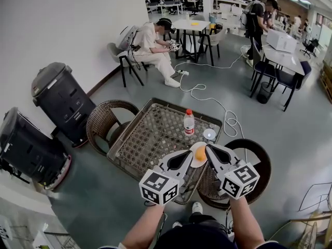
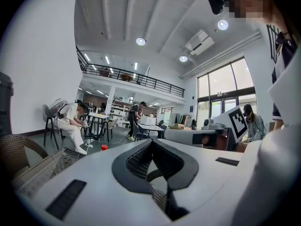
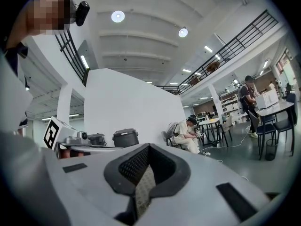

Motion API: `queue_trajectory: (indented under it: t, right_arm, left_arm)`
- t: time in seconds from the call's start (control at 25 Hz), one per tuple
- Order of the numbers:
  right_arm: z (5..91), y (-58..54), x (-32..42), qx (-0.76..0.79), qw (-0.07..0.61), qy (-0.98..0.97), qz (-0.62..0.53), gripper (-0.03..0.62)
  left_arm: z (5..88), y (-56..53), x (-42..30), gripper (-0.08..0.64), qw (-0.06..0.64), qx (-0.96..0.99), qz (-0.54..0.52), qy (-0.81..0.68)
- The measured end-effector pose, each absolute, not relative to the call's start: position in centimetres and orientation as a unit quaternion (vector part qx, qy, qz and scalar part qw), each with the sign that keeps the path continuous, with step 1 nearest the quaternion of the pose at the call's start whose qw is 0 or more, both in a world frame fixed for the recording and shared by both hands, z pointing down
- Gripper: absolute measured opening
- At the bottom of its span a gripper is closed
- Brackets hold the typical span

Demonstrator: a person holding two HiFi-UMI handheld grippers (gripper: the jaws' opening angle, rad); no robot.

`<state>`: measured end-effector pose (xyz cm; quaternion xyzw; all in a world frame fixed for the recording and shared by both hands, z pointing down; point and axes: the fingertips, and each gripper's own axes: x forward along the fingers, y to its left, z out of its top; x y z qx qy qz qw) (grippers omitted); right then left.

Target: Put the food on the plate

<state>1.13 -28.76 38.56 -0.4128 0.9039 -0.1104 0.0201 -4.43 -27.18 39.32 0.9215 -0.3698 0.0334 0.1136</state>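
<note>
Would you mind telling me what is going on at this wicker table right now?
A seated person holds the left gripper and right gripper, both shut and empty, above the near edge of the square wicker table. They flank a round white plate on which a round orange piece of food lies. A red-capped clear bottle and a clear cup stand just beyond.
</note>
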Motion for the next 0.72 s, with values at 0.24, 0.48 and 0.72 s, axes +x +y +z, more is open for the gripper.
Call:
queue_trajectory:
  t: [0.24,0.48,0.72]
  right_arm:
    - [38.40,-28.84,1.01,-0.412,0.023,0.905,-0.108,0.005]
    - [38.16,-28.81,0.87,-0.414,0.025,0.904,-0.107,0.005]
    - [37.78,-28.80,0.89,-0.413,0.027,0.904,-0.105,0.005]
  left_arm:
    - [39.38,-27.29,-4.45,0.008,0.113,0.922,0.033,-0.369]
    - [39.52,-27.26,-4.66,0.008,0.115,0.922,0.032,-0.367]
    - [39.46,-27.27,-4.51,0.008,0.116,0.923,0.031,-0.366]
